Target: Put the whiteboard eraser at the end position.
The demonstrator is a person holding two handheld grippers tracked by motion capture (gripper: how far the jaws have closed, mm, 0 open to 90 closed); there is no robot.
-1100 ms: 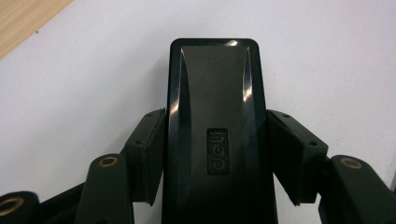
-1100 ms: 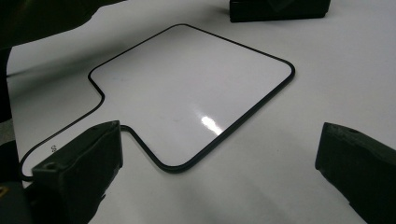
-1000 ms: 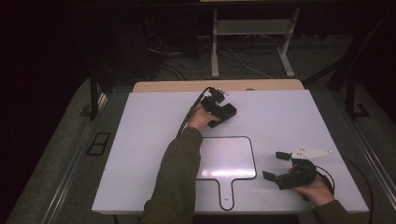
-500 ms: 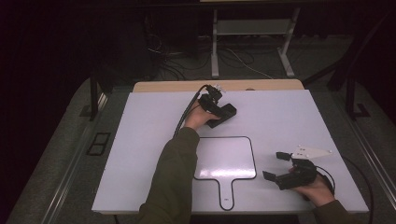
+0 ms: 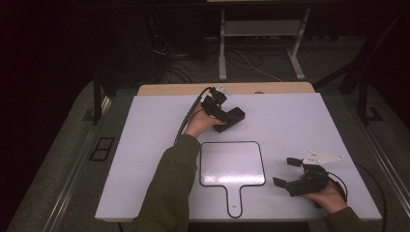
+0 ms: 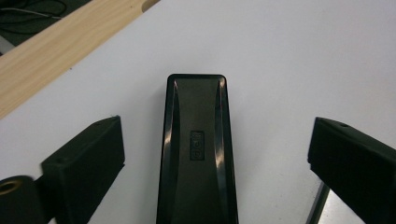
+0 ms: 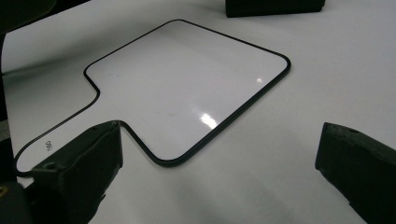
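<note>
Two jaws of the left gripper (image 6: 205,163) spread wide, having just opened, astride but clear of the black eraser (image 6: 197,149): set down flat on the white table (image 5: 300,125), beyond the paddle whiteboard (image 5: 232,164). Right gripper (image 5: 292,171) likewise open, empty, beside that board, presumably waiting.

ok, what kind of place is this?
Probably a lab recording station: a bare white table in a dark room, cables on the floor behind, and only a paddle whiteboard and black eraser on it.

L gripper (image 6: 215,154) just opening; R gripper (image 7: 219,172) fingers apart.
</note>
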